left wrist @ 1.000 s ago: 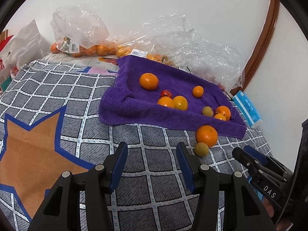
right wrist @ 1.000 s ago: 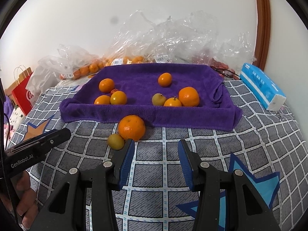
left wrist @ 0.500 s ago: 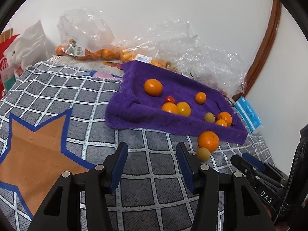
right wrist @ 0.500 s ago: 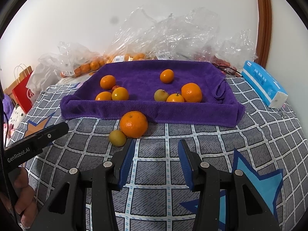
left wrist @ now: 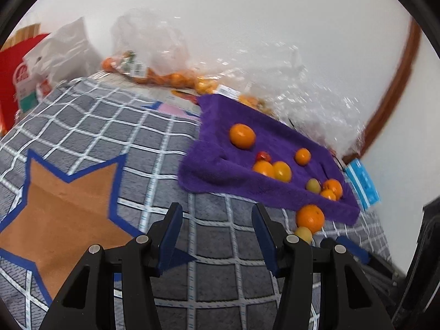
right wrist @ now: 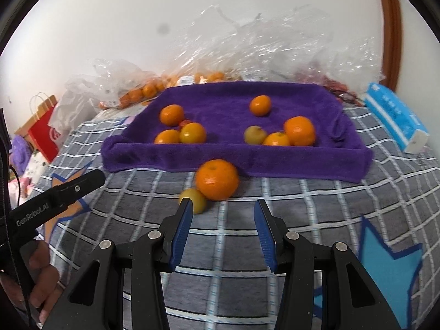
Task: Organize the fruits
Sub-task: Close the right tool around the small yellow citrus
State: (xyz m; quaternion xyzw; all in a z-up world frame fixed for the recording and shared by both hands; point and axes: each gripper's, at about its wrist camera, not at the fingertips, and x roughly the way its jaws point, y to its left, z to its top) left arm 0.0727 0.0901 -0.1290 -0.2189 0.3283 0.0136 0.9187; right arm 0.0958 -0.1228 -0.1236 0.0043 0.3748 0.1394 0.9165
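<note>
A purple towel (right wrist: 233, 154) lies on the grey checked bedcover and holds several oranges and small yellowish fruits. A big orange (right wrist: 217, 179) and a small yellow-green fruit (right wrist: 195, 200) lie on the cover just in front of the towel's near edge; both also show in the left wrist view, the orange (left wrist: 310, 218) and the small fruit (left wrist: 303, 234). My right gripper (right wrist: 222, 217) is open and empty, just short of the big orange, its left finger beside the small fruit. My left gripper (left wrist: 217, 220) is open and empty over the bedcover, left of the towel (left wrist: 220, 165).
Clear plastic bags with more oranges (right wrist: 143, 90) lie against the wall behind the towel. A blue tissue pack (right wrist: 396, 115) lies at the right. A red paper bag (right wrist: 41, 126) and white bags (left wrist: 57, 55) stand at the left. A wooden door frame (right wrist: 389, 27) rises at the back right.
My right gripper has moved forward towards the big orange and small fruit. My left gripper has swung left and back, so the towel sits further right in its view.
</note>
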